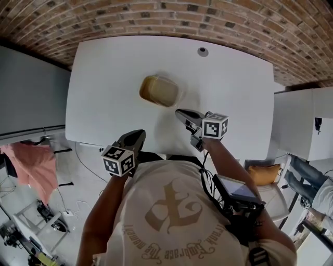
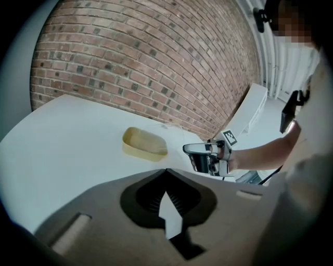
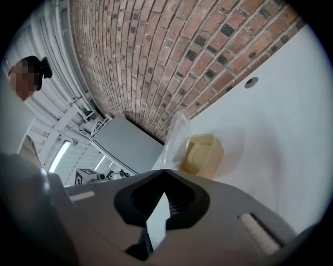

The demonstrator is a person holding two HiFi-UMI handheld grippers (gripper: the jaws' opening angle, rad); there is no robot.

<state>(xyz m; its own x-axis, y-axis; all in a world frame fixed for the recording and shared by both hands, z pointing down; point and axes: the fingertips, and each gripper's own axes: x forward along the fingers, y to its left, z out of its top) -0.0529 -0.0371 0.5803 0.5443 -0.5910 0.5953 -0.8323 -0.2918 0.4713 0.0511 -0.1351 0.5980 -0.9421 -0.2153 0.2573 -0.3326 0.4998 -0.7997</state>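
A yellowish plastic tub [image 1: 158, 91] stands near the middle of the white table [image 1: 104, 78]. In the right gripper view the tub [image 3: 202, 153] has a clear lid [image 3: 177, 136] standing up at its left side. My right gripper [image 1: 180, 112] hovers just short of the tub on its near right, jaws shut with nothing between them [image 3: 165, 171]. My left gripper [image 1: 138, 133] hangs at the table's near edge, farther from the tub, and is also shut and empty [image 2: 166, 170]. The left gripper view shows the tub [image 2: 144, 144] ahead and the right gripper [image 2: 199, 151] to its right.
A round cable grommet [image 1: 203, 51] sits at the table's far side, against a brick surface [image 1: 156, 15]. A grey panel [image 1: 31, 93] and pink cloth [image 1: 34, 163] lie to the left. A white cabinet [image 1: 304, 122] and a chair with an orange cushion [image 1: 263, 174] are to the right.
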